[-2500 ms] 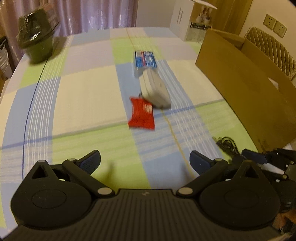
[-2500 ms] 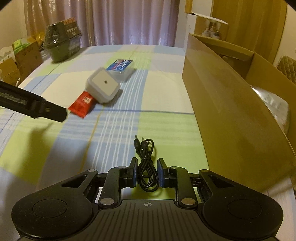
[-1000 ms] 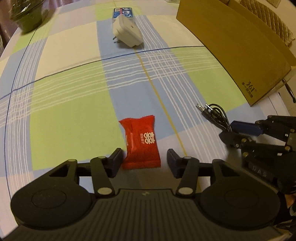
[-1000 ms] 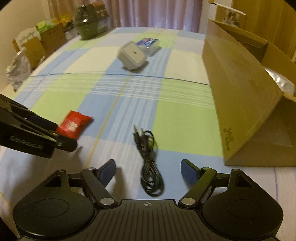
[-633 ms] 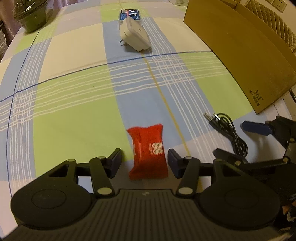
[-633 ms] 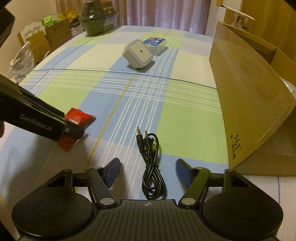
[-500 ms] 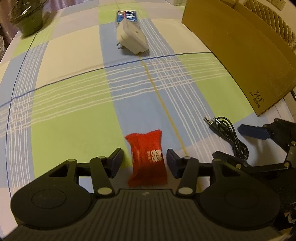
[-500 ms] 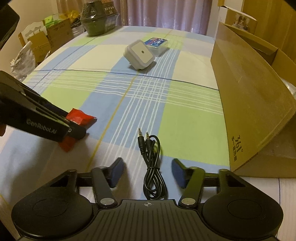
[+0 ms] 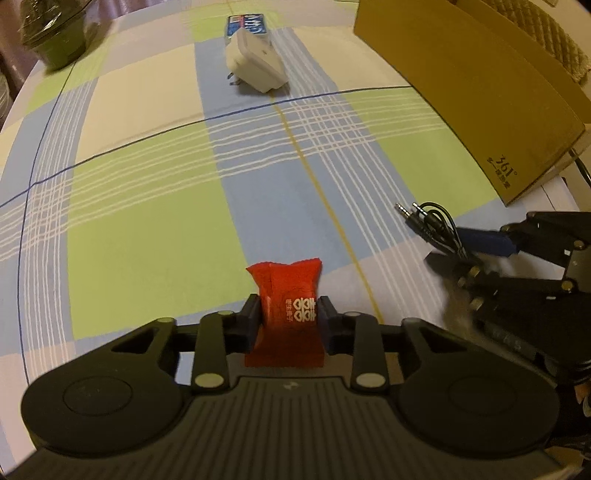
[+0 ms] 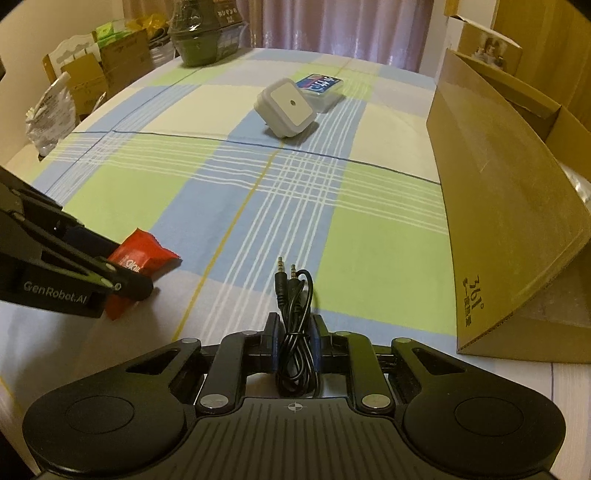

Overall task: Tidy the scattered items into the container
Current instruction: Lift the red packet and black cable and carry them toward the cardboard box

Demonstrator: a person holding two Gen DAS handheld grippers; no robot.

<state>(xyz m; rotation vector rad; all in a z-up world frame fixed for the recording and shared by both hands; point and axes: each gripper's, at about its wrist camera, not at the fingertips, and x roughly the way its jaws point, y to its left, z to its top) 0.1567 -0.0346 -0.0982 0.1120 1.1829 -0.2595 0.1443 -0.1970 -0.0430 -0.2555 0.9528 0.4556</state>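
My left gripper [image 9: 288,317] is shut on a red snack packet [image 9: 286,295] low over the checked tablecloth; the packet also shows in the right wrist view [image 10: 142,258]. My right gripper [image 10: 294,334] is shut on a coiled black audio cable [image 10: 295,295], whose two plugs point forward; the cable also shows in the left wrist view [image 9: 430,221]. A white plug adapter [image 9: 255,66] and a blue-and-white pack [image 9: 247,26] lie further up the table. The brown cardboard box [image 10: 495,206] stands along the right side.
A dark green wrapped container [image 10: 201,37] stands at the far left corner of the table. Cardboard boxes and a plastic bag [image 10: 48,114] sit beyond the left table edge. A small white box [image 10: 487,44] is behind the cardboard box.
Both grippers have closed: the left on the red packet, the right on the black cable. Half a second ago both jaws were still open around these items.
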